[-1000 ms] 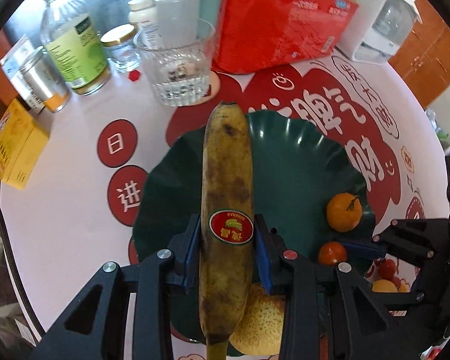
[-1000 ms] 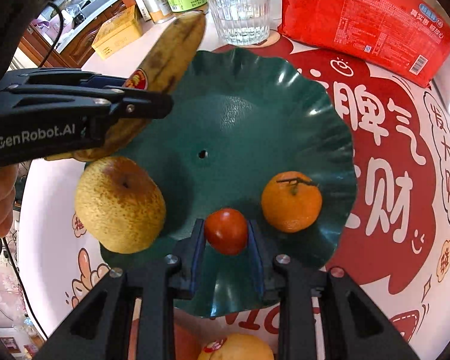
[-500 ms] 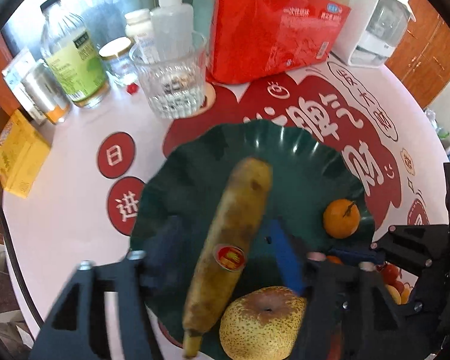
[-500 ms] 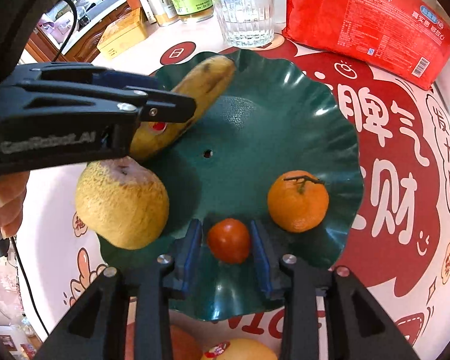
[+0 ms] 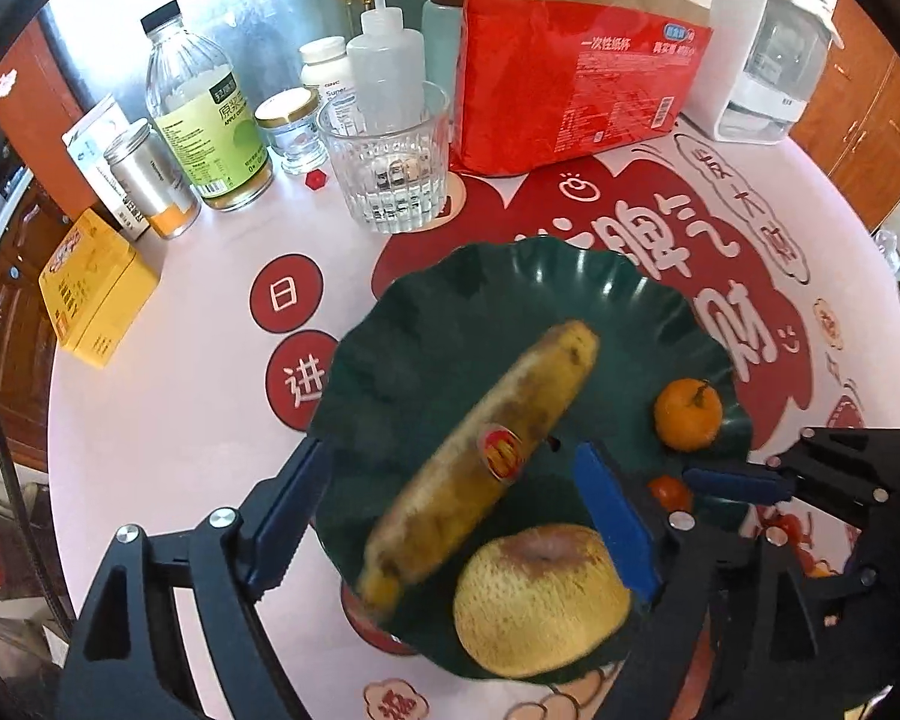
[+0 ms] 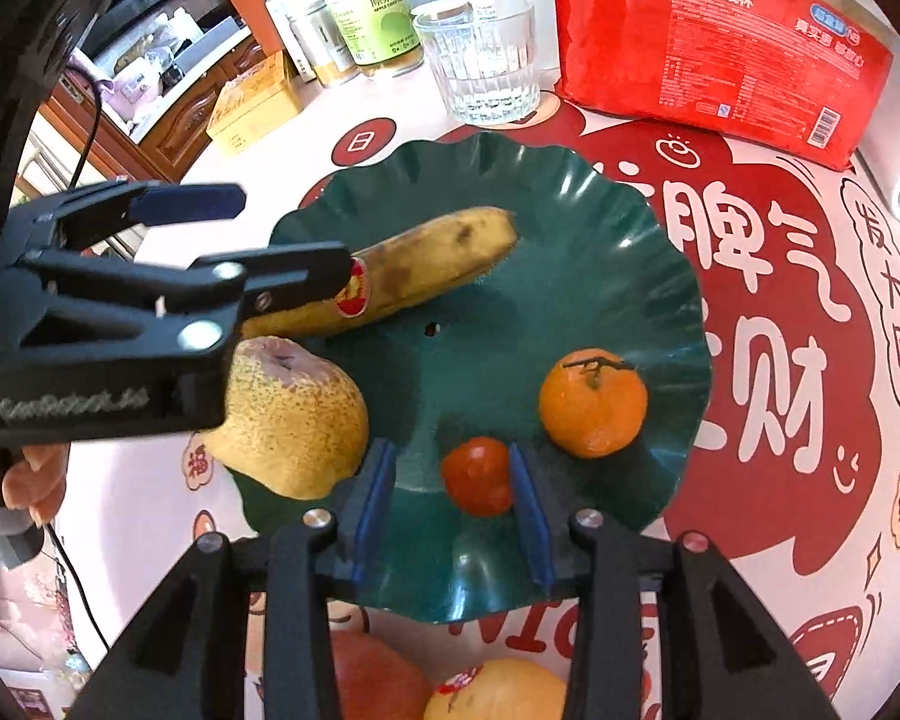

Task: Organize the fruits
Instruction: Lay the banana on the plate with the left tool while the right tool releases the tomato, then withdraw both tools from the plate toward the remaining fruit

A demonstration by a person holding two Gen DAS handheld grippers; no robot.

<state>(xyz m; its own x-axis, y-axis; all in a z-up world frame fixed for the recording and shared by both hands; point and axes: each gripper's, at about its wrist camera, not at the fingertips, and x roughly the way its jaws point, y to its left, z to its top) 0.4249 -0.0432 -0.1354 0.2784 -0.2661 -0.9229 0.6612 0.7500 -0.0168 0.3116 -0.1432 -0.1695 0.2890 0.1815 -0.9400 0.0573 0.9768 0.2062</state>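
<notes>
A green fluted plate [image 5: 510, 300] [image 6: 600, 228] holds a spotted banana [image 5: 480, 450] [image 6: 426, 264], a speckled pear [image 5: 540, 594] [image 6: 294, 414], a mandarin [image 5: 688, 414] [image 6: 593, 402] and a small red tomato [image 5: 669, 492] [image 6: 477, 476]. My left gripper [image 5: 450, 516] [image 6: 270, 240] is open above the plate, the banana lying free between its spread fingers. My right gripper [image 6: 450, 504] is open at the plate's near rim, the tomato between its fingers, against the right one.
Behind the plate stand a ribbed glass [image 5: 390, 162], a red paper-cup pack [image 5: 576, 54], bottles and jars [image 5: 204, 126], a yellow box [image 5: 90, 288] and a white appliance [image 5: 768, 54]. An apple [image 6: 378, 678] and an orange fruit [image 6: 498, 690] lie below my right gripper.
My left gripper opened and let go of the banana, which dropped onto the plate and tilted right. My right gripper opened around the tomato. Both pulled back slightly.
</notes>
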